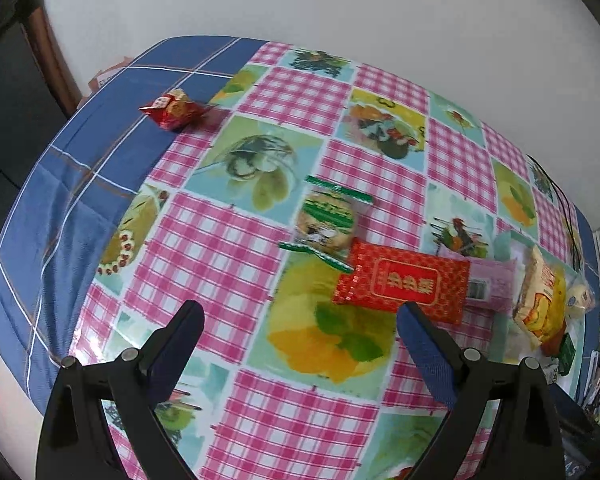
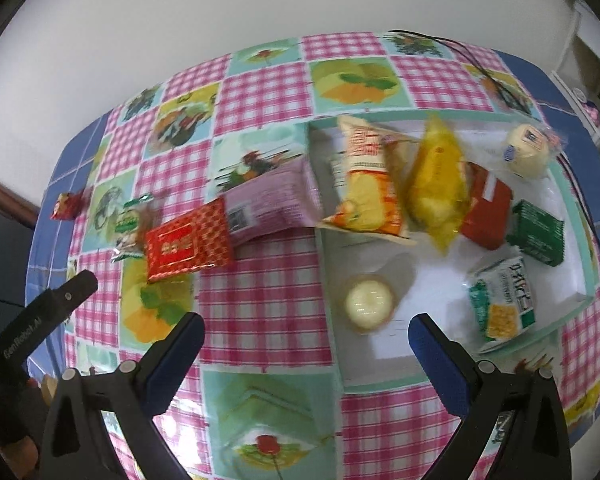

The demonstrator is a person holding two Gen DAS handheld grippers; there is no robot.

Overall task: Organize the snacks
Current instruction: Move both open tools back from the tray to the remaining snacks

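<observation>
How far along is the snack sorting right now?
Done: several packets already lie in the white tray, among them a yellow bag.
In hand: nothing; left tongs and right tongs are open.
Left: red packet, green-striped snack, pink packet and small red candy.

A pink-checked oilcloth [image 1: 236, 240] with fruit and flower panels covers the tabletop, over a blue plaid cloth [image 1: 60, 200] showing at the edges. A black cable [image 2: 472, 60] trails across the far corner. A plain white wall [image 1: 340, 8] rises behind.
</observation>
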